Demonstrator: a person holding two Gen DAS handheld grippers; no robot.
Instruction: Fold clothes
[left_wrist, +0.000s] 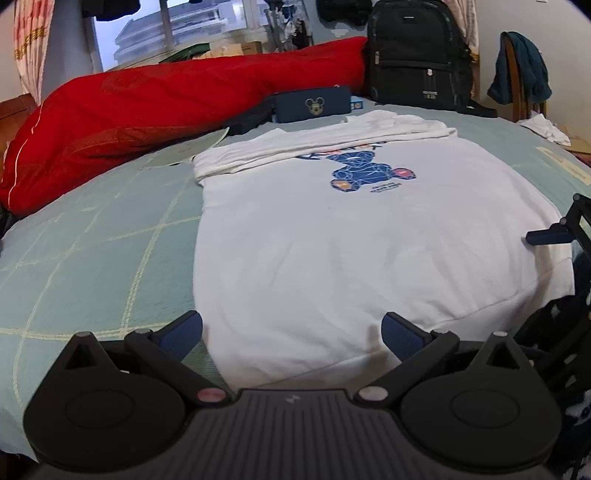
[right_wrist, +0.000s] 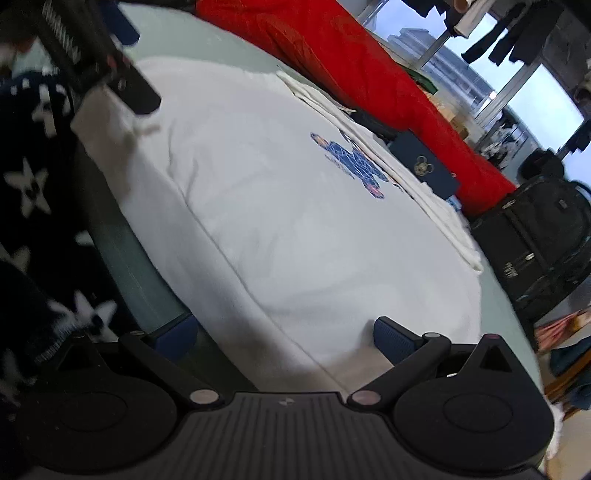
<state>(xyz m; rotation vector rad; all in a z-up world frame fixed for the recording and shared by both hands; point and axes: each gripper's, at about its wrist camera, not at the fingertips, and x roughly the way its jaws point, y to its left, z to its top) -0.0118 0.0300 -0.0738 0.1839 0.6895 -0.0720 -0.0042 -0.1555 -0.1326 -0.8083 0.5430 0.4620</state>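
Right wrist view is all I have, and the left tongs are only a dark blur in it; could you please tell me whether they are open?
Observer: Yes, the left tongs are open, empty, at the near hem of the white T-shirt.
Operator: Thank you. Where along the hem?
Observer: At its left corner: one pad is over the checked bedsheet, the other over the shirt.
Operator: Do my right tongs show there?
Observer: Only one blue-padded finger, at the shirt's right edge.
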